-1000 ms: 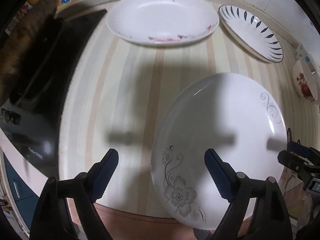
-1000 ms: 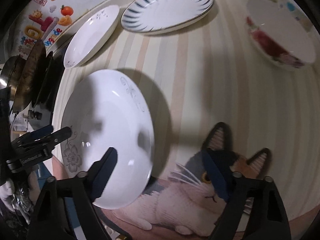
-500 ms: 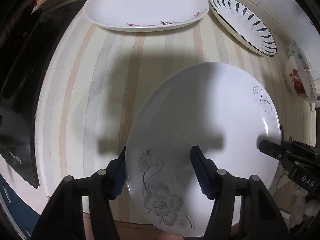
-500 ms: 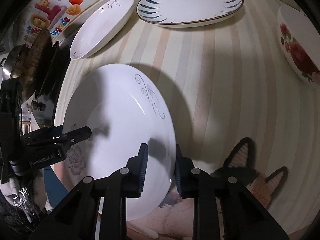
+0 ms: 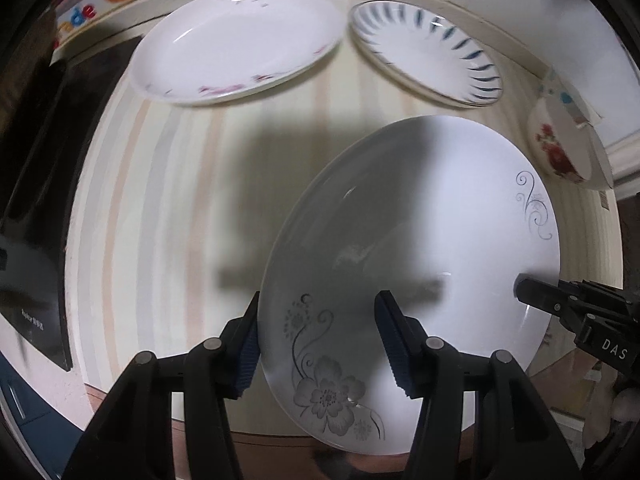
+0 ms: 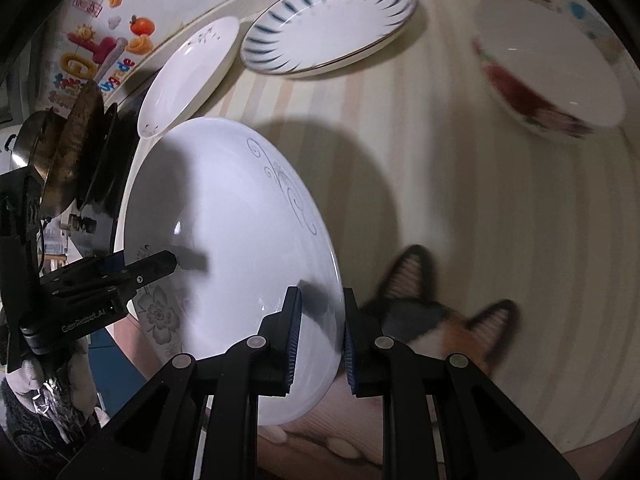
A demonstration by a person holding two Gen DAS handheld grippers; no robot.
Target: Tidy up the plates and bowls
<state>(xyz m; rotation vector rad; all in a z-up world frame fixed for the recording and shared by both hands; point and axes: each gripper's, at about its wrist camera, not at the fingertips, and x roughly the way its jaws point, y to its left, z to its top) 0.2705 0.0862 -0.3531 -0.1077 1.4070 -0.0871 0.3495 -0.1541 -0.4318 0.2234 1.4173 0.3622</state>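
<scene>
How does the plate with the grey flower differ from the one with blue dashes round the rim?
The grey-flower plate is gripped at opposite rims by the left gripper and right gripper; the blue-dash plate lies untouched on the striped table. The grey-flower plate looks bigger, though it is nearer. Both are white and shallow.

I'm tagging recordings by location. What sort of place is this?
Probably a home kitchen or dining spot: plates, such as the blue-striped plate, and a rose-pattern bowl on a striped tablecloth, beside a black induction cooktop.
</scene>
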